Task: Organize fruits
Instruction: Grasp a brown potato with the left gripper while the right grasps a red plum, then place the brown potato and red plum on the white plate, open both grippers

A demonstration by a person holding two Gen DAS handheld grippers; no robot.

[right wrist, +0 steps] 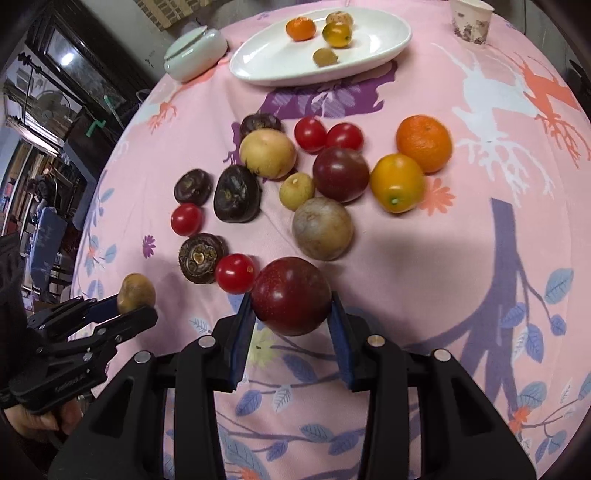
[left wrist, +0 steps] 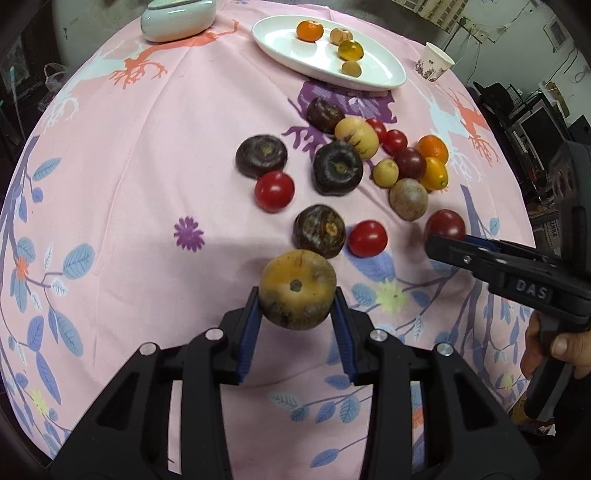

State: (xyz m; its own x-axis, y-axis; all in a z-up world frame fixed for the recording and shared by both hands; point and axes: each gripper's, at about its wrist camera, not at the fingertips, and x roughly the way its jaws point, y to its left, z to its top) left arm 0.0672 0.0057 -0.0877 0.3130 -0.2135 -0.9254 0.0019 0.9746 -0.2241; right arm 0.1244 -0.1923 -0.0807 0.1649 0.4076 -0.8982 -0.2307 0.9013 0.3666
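Note:
My left gripper [left wrist: 296,295] is shut on a yellow-brown round fruit [left wrist: 297,288], held a little above the pink cloth; the right wrist view shows that fruit [right wrist: 136,293] low at the left. My right gripper [right wrist: 291,299] is shut on a dark red plum-like fruit [right wrist: 291,295], its blue pads against both sides. Loose fruit lies ahead: dark brown chestnut-like ones [left wrist: 319,230], cherry tomatoes [left wrist: 274,190], a mandarin [right wrist: 424,143], a yellow tomato [right wrist: 397,182]. A white oval plate [left wrist: 280,44] at the far side holds several small fruits.
A paper cup [left wrist: 434,61] stands to the right of the plate and a pale green lidded dish [left wrist: 177,20] to its left. The round table's edge curves down on both sides. A person's hand [left wrist: 554,343] grips the right tool's handle.

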